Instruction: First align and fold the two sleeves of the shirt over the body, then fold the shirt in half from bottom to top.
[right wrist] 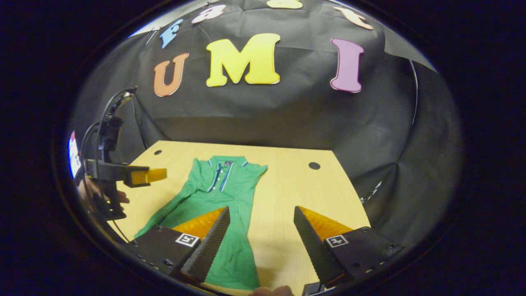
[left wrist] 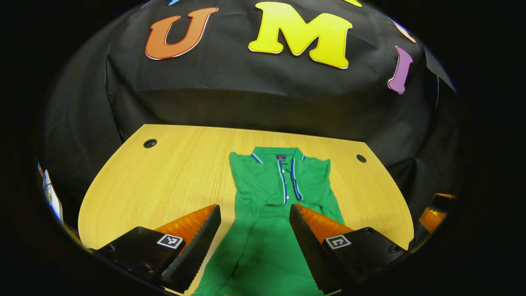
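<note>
A green polo shirt (left wrist: 271,193) lies flat on the wooden table (left wrist: 164,181), collar at the far end, hem toward me. It looks narrow, with cloth that seems to be a sleeve lying along its left edge. My left gripper (left wrist: 254,213) hovers open above the shirt's lower body, touching nothing. In the right gripper view the shirt (right wrist: 222,193) lies left of centre. My right gripper (right wrist: 261,213) stands open over the shirt's right edge and bare table, holding nothing. The left gripper (right wrist: 150,175) hangs above the table's left side, held by a hand (right wrist: 96,191).
The table has two round cable holes near its far corners (left wrist: 150,143) (left wrist: 361,158). The booth's black cloth wall closes in behind and on both sides. Part of the right gripper (left wrist: 431,218) shows past the table's right edge. Bare wood lies on both sides of the shirt.
</note>
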The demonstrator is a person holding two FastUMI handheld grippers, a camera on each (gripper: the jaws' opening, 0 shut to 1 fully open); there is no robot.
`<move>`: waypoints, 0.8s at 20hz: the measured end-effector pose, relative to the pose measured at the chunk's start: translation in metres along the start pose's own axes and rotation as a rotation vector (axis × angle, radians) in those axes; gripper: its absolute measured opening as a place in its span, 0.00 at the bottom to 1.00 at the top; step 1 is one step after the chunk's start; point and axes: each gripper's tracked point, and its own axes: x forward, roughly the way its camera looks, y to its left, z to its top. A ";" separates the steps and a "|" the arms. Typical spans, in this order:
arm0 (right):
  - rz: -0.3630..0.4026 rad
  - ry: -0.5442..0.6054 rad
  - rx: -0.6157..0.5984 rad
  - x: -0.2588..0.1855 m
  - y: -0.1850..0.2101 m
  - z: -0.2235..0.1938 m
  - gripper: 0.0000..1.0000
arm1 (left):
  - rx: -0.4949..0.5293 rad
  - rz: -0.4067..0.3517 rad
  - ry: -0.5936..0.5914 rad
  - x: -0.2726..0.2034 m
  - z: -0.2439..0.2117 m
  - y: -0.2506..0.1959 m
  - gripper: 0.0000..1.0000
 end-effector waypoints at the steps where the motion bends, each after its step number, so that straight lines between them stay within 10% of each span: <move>1: 0.001 0.015 -0.003 0.000 0.000 -0.007 0.95 | 0.004 0.002 0.008 -0.010 -0.011 0.003 1.00; 16: 0.044 0.355 -0.094 -0.017 0.008 -0.137 0.96 | 0.035 0.002 0.380 -0.076 -0.194 0.062 1.00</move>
